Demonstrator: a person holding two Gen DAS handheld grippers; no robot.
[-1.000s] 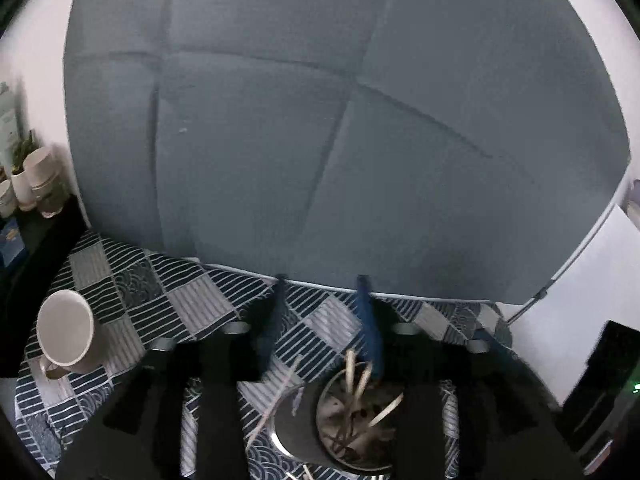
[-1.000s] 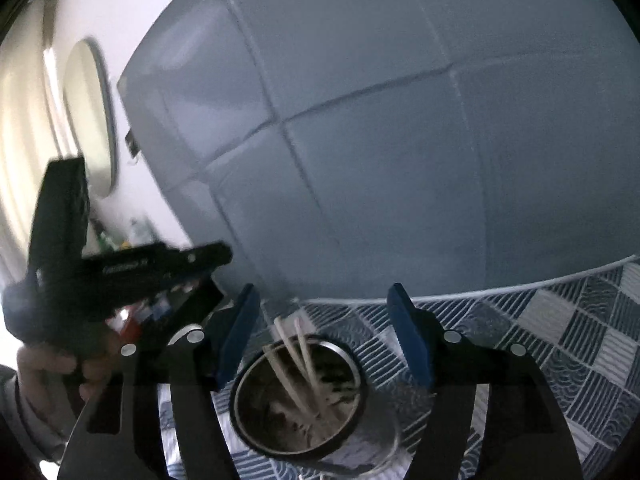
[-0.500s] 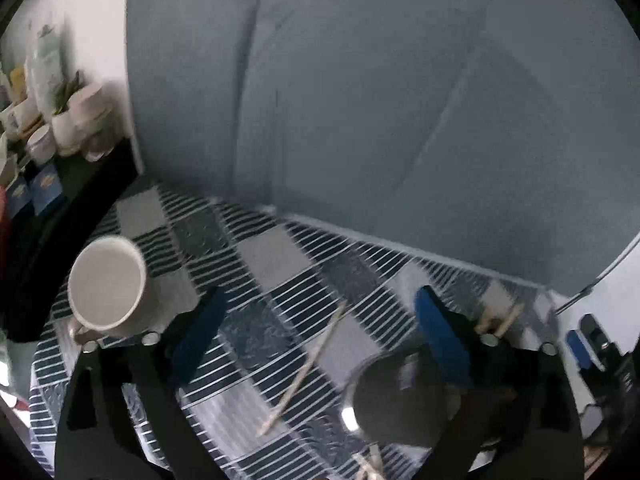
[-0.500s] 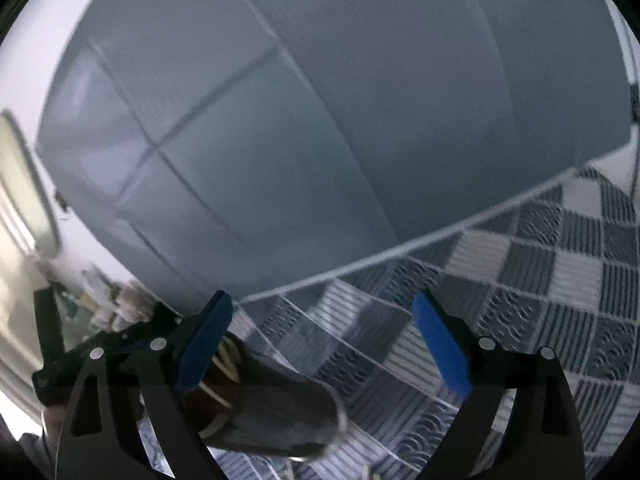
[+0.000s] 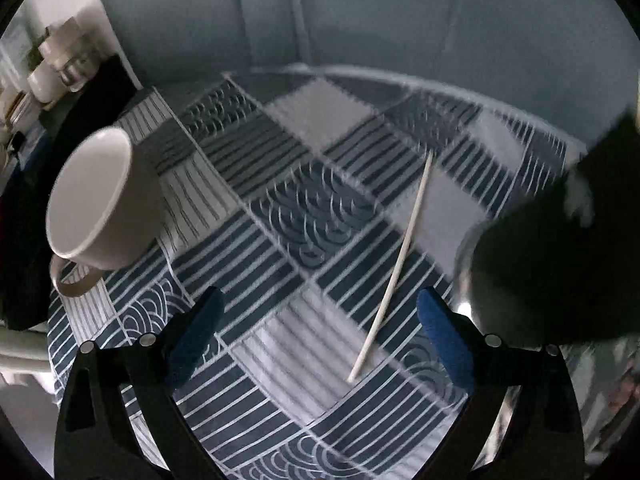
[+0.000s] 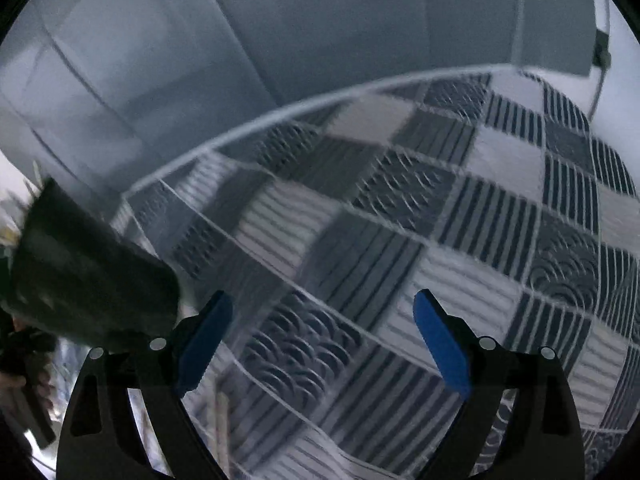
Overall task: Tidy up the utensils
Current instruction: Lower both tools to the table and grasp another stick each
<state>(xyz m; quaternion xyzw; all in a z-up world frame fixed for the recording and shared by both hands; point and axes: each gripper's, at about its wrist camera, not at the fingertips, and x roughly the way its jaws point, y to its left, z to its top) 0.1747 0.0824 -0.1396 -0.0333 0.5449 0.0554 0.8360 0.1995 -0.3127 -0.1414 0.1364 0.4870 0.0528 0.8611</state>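
Note:
A single pale chopstick lies on the blue patchwork tablecloth. My left gripper is open and empty just above the cloth; the chopstick's near end lies between its blue fingertips, closer to the right one. The metal utensil holder shows as a dark blurred shape at the right edge, and again at the left of the right wrist view. My right gripper is open and empty above bare cloth. A pale stick end shows blurred near its left finger.
A white mug stands on the cloth to the left. A dark shelf with cups and jars is at the far left. A grey padded wall backs the table. The table's far edge runs across the right wrist view.
Both grippers have tilted down and swung away from the utensil holder. The left one opened wide and came low over the lone chopstick. The holder slid to the edge of both views.

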